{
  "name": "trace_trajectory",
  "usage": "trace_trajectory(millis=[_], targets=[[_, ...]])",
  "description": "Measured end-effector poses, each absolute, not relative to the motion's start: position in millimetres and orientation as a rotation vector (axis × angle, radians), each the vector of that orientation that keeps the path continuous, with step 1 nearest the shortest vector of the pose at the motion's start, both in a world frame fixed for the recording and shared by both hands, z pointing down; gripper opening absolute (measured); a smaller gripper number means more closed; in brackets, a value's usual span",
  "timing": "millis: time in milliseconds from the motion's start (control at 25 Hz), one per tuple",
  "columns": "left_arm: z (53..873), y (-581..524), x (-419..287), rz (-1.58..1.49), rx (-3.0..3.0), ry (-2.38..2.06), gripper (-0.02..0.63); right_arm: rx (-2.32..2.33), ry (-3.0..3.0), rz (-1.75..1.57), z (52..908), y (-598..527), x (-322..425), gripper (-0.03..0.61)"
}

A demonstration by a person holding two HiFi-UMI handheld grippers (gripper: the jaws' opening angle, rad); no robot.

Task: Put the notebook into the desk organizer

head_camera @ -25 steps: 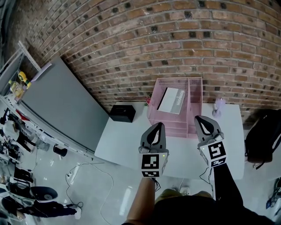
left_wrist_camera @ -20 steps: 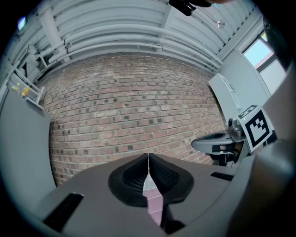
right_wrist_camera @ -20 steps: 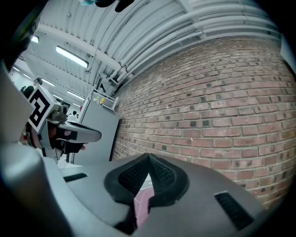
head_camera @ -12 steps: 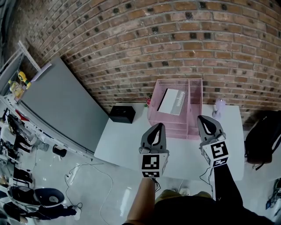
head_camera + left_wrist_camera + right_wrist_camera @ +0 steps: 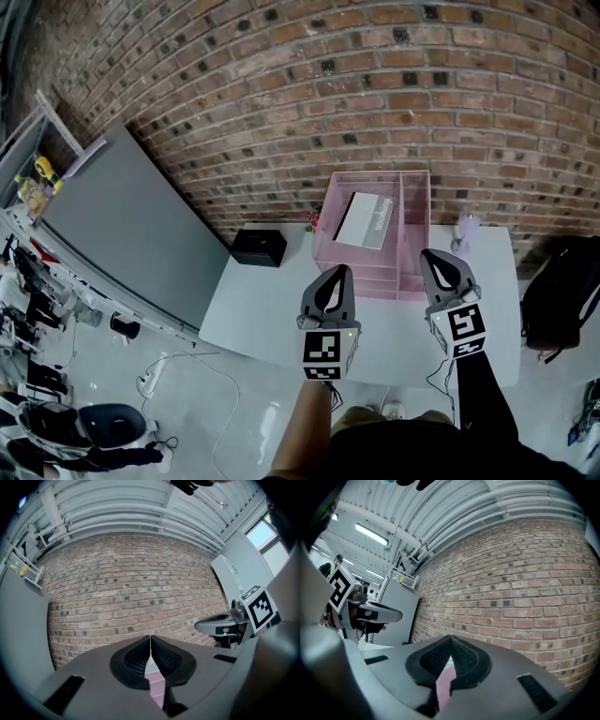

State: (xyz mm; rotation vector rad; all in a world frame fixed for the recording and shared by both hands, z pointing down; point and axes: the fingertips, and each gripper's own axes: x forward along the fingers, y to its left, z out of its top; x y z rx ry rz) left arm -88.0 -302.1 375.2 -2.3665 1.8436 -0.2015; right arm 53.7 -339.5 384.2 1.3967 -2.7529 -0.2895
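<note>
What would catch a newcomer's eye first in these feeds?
The pink desk organizer at the white table's far edge, against the brick wall, with the white notebook resting inside its wider left compartment. Then the left gripper and right gripper, both shut and empty, held above the table's near side.

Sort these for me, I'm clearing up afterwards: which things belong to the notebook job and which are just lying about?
Job: notebook, pink desk organizer, left gripper, right gripper.
Lying about: black box, small lilac object, black backpack on the floor.
</note>
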Motion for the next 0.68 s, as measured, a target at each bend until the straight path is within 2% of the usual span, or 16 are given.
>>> trace_trajectory(millis=[680], targets=[[373,-305,-82,-0.171,-2.389,1.811,0.017,1.37,-2.755,-0.294,383,-343,40,0.023]])
